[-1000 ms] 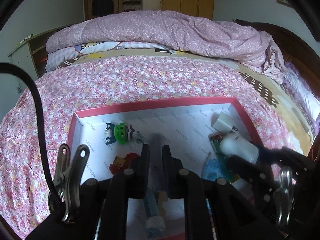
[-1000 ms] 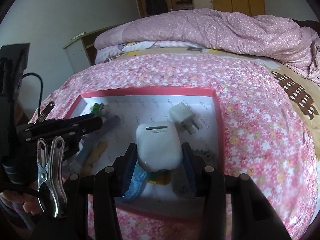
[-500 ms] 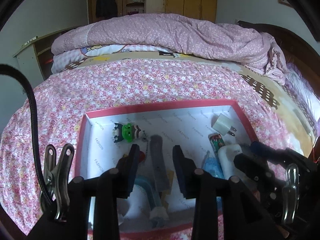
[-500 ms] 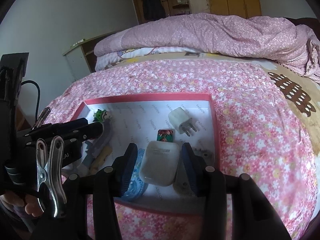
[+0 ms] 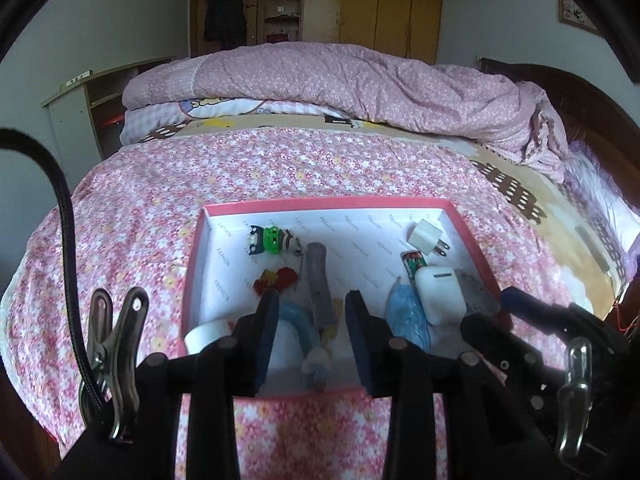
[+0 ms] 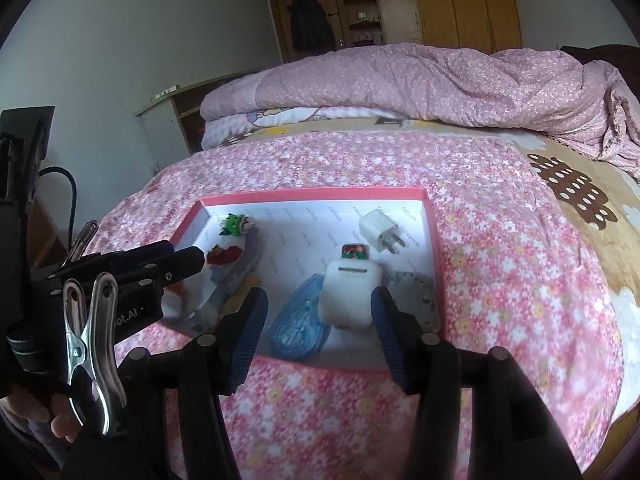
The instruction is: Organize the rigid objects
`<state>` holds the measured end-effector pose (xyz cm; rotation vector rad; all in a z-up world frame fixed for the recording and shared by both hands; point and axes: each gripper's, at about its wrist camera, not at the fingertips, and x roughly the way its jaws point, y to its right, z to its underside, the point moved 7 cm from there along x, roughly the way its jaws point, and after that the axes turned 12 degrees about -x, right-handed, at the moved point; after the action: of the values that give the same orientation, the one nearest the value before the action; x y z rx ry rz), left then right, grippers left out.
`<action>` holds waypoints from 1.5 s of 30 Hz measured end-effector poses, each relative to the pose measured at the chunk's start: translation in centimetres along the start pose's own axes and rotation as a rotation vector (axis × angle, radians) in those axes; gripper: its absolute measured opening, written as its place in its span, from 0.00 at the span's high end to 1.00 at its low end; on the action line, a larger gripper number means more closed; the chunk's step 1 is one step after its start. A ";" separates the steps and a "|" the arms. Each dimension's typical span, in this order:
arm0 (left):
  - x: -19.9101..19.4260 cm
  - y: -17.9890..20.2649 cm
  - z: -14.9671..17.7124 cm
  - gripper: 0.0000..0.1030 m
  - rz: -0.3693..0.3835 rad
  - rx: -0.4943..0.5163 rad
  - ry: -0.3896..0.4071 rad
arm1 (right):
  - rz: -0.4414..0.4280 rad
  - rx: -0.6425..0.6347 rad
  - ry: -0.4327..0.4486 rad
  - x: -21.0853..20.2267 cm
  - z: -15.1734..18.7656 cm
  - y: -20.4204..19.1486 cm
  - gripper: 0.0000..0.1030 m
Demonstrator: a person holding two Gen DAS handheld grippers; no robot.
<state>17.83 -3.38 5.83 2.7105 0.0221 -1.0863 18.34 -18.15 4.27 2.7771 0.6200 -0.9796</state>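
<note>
A pink-rimmed box (image 5: pixel 320 203) (image 6: pixel 312 194) lies on the bed. In it are a white earbud case (image 5: pixel 440 296) (image 6: pixel 346 296), a white charger plug (image 5: pixel 424 236) (image 6: pixel 378 226), a green toy figure (image 5: pixel 270 240) (image 6: pixel 236 224), a red toy (image 5: pixel 276 280), a grey stick (image 5: pixel 318 280) and a blue clear piece (image 5: pixel 406 312) (image 6: pixel 300 324). My left gripper (image 5: pixel 312 320) is open above the box's near end, and the grey stick lies loose below the gap. The jaws of my right gripper (image 6: pixel 318 300) are opening. The white case rests in the box between them.
A pink flowered sheet (image 5: pixel 160 220) covers the bed. A folded pink quilt (image 5: pixel 340 80) lies at the far end. A wooden headboard (image 5: pixel 580 96) is on the right, a shelf unit (image 5: pixel 92 112) on the left, wardrobes behind. A white roll (image 5: pixel 204 336) sits in the box's near left corner.
The left gripper opened and left the grey stick in the box. The right gripper set the white case down and widened. Both drew back from the box.
</note>
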 end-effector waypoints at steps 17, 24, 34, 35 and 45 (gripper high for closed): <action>-4.2 -1.6 4.5 0.65 -0.025 -0.025 -0.023 | 0.020 0.014 -0.030 -3.5 3.3 -2.6 0.46; -3.5 -2.0 7.6 0.65 -0.028 -0.001 -0.077 | 0.039 0.028 -0.104 -3.1 6.4 -2.5 0.46; -1.2 -3.1 10.1 0.65 -0.070 -0.012 -0.119 | 0.069 0.065 -0.188 -1.0 9.6 -1.8 0.46; -1.0 -3.2 10.2 0.65 -0.077 -0.012 -0.119 | 0.071 0.065 -0.192 -0.8 9.8 -1.7 0.46; 0.5 -3.6 11.3 0.61 -0.089 -0.023 -0.123 | 0.116 0.066 -0.180 -0.1 10.4 -1.8 0.45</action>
<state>10.12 -2.28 -3.14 2.6394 0.1356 -1.2680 11.58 -19.20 -3.76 2.7035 0.4038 -1.2278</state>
